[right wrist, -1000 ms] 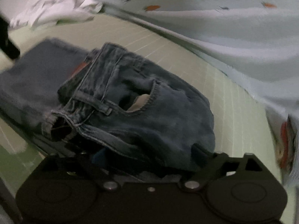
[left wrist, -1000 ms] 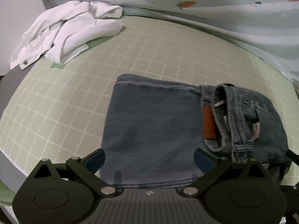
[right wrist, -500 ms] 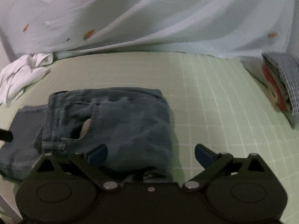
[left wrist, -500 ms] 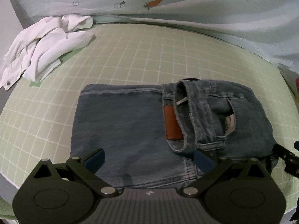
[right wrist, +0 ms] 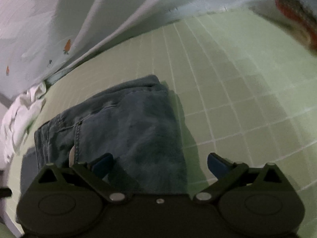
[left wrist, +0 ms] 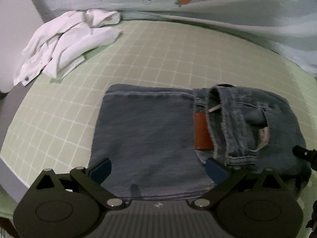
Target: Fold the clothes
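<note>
The right gripper (right wrist: 159,163) had let go of the folded jeans (left wrist: 178,130) and stood apart, like the left gripper (left wrist: 157,169); only the left view showed the brown patch (left wrist: 202,131).

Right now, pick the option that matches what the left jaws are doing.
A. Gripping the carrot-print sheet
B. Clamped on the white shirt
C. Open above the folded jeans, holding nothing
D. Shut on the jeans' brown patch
C: the left gripper has its jaws spread wide with only the folded jeans lying flat beneath, and the white shirt sits far off, untouched.
</note>
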